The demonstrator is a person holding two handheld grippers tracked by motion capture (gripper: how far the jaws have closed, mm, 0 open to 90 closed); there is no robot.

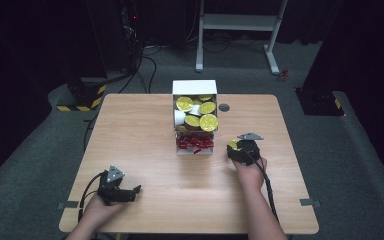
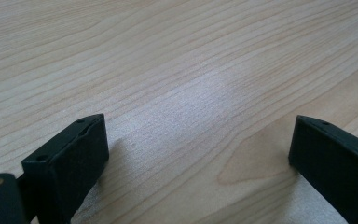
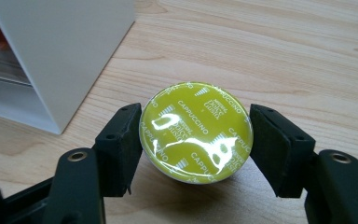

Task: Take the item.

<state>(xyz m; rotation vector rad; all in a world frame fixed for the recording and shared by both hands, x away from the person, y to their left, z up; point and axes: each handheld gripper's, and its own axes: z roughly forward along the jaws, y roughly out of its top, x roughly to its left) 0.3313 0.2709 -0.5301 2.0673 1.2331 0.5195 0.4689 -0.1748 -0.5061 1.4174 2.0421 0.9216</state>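
Yellow-green capsule lid reads CAPPUCCINO in the right gripper view, centre frame, right gripper jaws closed against both its sides, white box upper left. High view puts that gripper right of centre beside the box of more capsules on the table. Left gripper jaws spread wide over bare wood, holding nothing, lower left in the high view.

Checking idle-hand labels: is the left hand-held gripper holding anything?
No, the left hand-held gripper has its jaws spread wide with just bare wooden table between them.
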